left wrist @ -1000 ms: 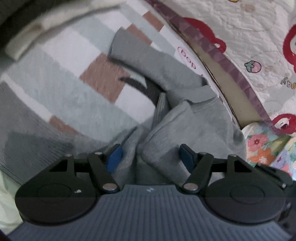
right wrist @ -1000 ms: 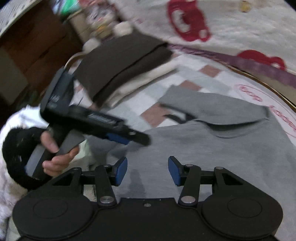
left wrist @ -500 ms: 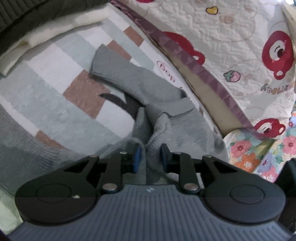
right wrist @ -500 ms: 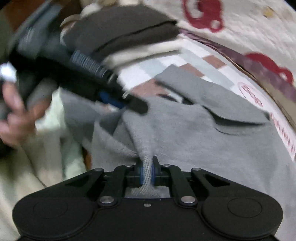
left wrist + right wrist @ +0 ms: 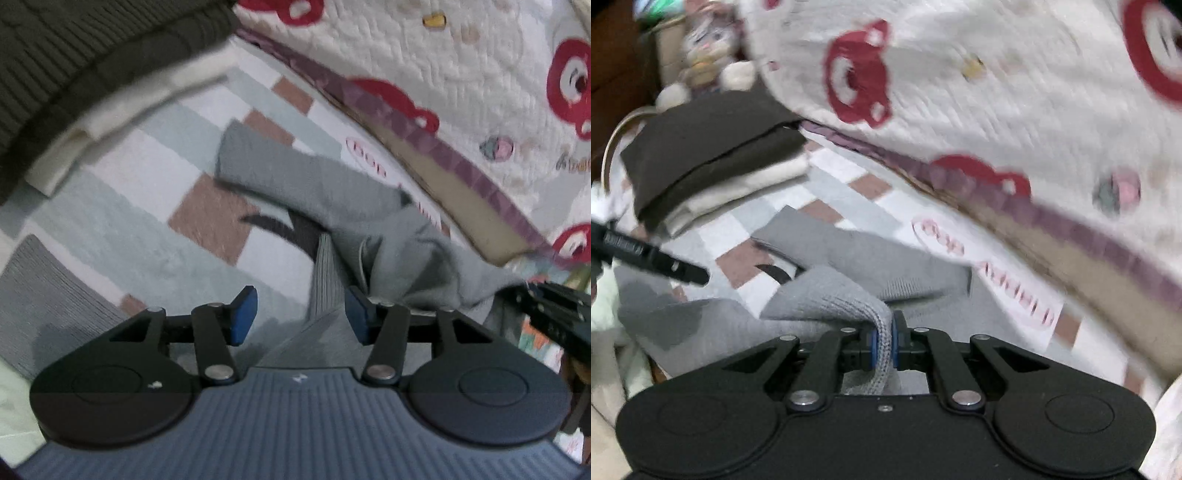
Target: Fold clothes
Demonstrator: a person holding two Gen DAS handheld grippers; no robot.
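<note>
A grey sweater [image 5: 388, 236] lies crumpled on the checked blanket [image 5: 129, 177], one sleeve stretched up and to the left. My left gripper [image 5: 301, 308] has its jaws opening. The ribbed hem [image 5: 325, 273] runs between its blue pads near the right one, and the left pad is free of it. My right gripper [image 5: 882, 334] is shut on the ribbed hem [image 5: 879, 317] and holds the sweater [image 5: 857, 254] bunched up off the blanket. In the left wrist view the right gripper [image 5: 554, 317] shows at the right edge. The left gripper [image 5: 653, 258] shows at the left of the right wrist view.
A folded stack, dark knit [image 5: 709, 147] over a cream garment [image 5: 738, 192], sits at the back left. A white quilt with red bears [image 5: 461, 81] rises behind a purple border. A plush toy [image 5: 705, 62] sits in the far corner. Another grey knit [image 5: 48, 295] lies at the near left.
Both grippers started open. The right one shut on the hem and pulled it up and to the right. The left one pinched the cloth, then opened again.
</note>
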